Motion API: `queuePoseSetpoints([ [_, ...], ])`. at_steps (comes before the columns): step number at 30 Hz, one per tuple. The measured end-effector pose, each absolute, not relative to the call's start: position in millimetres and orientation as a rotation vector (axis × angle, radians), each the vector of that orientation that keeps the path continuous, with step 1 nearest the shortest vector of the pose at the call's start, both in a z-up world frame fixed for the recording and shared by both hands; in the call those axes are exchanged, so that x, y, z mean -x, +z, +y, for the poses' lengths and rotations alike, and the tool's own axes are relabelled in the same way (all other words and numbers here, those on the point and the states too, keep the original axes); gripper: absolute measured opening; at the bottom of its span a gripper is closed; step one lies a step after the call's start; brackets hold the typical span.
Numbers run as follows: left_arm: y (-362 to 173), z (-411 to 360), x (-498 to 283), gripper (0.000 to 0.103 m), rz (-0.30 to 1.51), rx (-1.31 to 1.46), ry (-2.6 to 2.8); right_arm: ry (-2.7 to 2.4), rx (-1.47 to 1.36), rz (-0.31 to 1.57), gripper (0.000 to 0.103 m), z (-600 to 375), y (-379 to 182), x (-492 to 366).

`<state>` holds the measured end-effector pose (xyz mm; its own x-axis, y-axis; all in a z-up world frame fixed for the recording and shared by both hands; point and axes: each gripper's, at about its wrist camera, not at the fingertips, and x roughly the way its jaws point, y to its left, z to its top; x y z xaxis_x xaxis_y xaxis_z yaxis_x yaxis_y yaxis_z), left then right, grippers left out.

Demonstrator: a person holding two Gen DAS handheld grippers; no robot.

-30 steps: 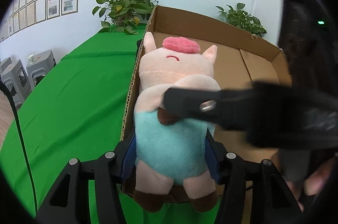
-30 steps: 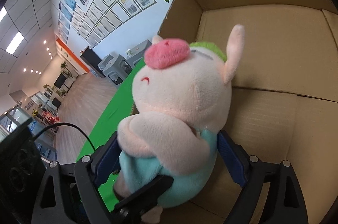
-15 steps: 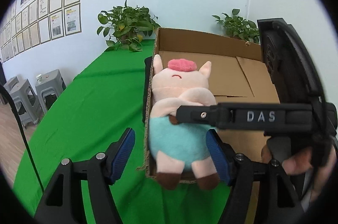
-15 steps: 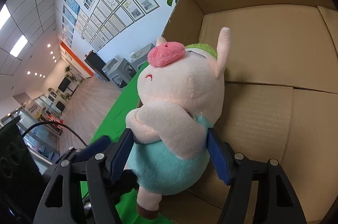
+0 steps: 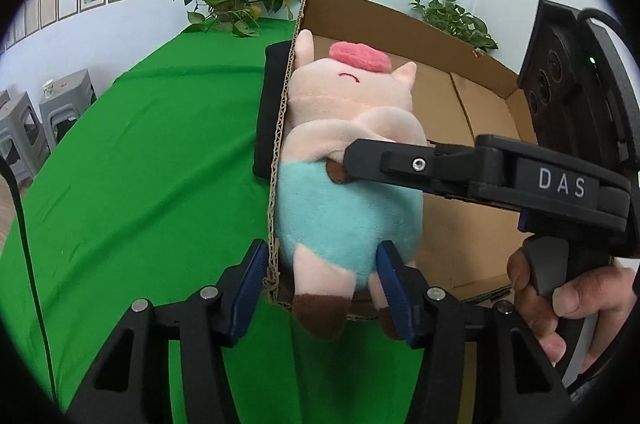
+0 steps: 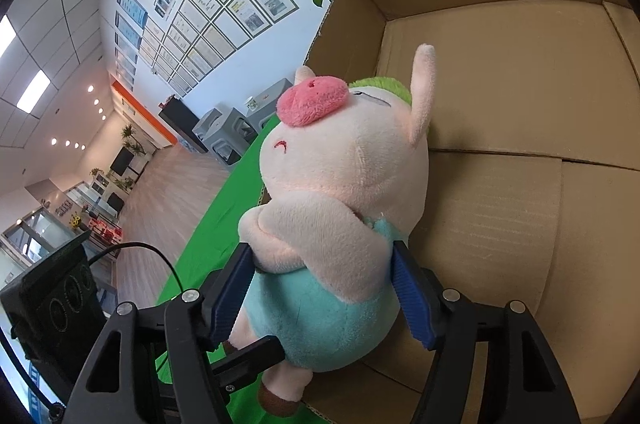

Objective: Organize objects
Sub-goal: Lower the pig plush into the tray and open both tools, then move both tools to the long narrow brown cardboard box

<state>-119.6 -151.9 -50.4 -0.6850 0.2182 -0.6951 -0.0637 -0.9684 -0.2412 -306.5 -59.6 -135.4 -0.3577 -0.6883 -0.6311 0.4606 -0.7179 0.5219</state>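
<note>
Jaws of L gripper [image 5: 320, 288] just narrowed round legs of pink plush pig w/ teal belly [image 5: 344, 191]; contact unclear. R gripper [image 6: 324, 288] clamped on pig torso, at wall of brown cardboard box [image 6: 520, 71]. Risk: pig snagged on wall.

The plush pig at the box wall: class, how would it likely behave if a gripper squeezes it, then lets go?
The plush pig is probably soft and light: its arm dents where the right gripper presses. Released, it would likely slump rather than roll, since it leans on the cardboard box wall. Its fuzzy fabric should resist slipping.
</note>
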Motion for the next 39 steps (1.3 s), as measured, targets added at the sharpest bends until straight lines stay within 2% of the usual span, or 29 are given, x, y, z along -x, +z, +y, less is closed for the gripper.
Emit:
queuePoseSetpoints([
  [9,-46.5,-141.0,110.4,0.049,-0.261,1.218,2.753,-2.169,-1.094,-0.318,0.074,-42.4,-108.0,282.4],
  [10,-46.5,-140.6,110.5,0.049,-0.263,1.218,2.760,-2.180,-1.072,-0.326,0.076,-34.5,-100.7,277.6],
  [12,-46.0,-141.4,110.9,0.049,-0.268,1.212,2.772,-2.226,-1.026,-0.338,0.091,-14.8,-84.9,265.7],
  [15,-43.3,-141.4,107.9,0.053,-0.275,1.194,2.794,-2.391,-0.944,-0.278,0.103,18.1,-65.5,237.9],
  [19,-30.2,-138.7,96.1,0.053,-0.260,1.125,2.867,-2.623,-0.856,-0.145,0.103,55.2,-53.9,195.9],
  [21,-18.0,-132.4,86.6,0.056,-0.223,1.062,2.908,-2.701,-0.846,-0.121,0.103,84.3,-53.5,178.0],
  [23,-4.9,-122.7,77.4,0.072,-0.184,0.992,2.948,-2.754,-0.840,-0.127,0.103,115.6,-54.7,164.2],
  [25,4.5,-111.2,71.3,0.078,-0.135,0.938,2.965,-2.782,-0.836,-0.131,0.103,135.0,-53.9,151.9],
  [29,16.5,-85.0,62.9,0.080,-0.034,0.878,2.997,-2.825,-0.809,-0.087,0.103,165.3,-48.9,117.4],
  [31,20.2,-74.6,59.1,0.080,-0.048,0.860,2.973,-2.802,-0.798,-0.073,0.099,173.5,-49.6,104.5],
  [32,20.6,-69.6,55.9,0.080,-0.057,0.850,2.960,-2.785,-0.800,-0.067,0.085,176.1,-51.0,99.4],
  [33,21.2,-65.5,53.5,0.080,-0.063,0.842,2.956,-2.789,-0.810,-0.056,0.061,177.0,-52.3,95.8],
  [34,21.4,-60.8,50.7,0.080,-0.066,0.832,2.952,-2.804,-0.823,-0.044,0.051,181.0,-54.3,91.6],
  [35,20.7,-56.7,48.0,0.080,-0.064,0.824,2.950,-2.817,-0.829,-0.040,0.033,186.0,-56.5,86.4],
  [36,19.8,-53.2,45.2,0.078,-0.059,0.816,2.951,-2.818,-0.833,-0.042,0.023,184.5,-60.8,88.2],
  [37,18.6,-51.1,43.1,0.060,-0.056,0.808,2.951,-2.818,-0.840,-0.043,0.022,186.8,-63.2,85.4],
  [38,16.4,-49.2,42.1,0.033,-0.057,0.811,2.944,-2.819,-0.850,-0.041,0.022,188.3,-65.7,82.4],
  [39,12.5,-47.4,43.5,0.021,-0.071,0.843,2.922,-2.820,-0.860,-0.039,0.022,190.2,-67.3,79.0],
])
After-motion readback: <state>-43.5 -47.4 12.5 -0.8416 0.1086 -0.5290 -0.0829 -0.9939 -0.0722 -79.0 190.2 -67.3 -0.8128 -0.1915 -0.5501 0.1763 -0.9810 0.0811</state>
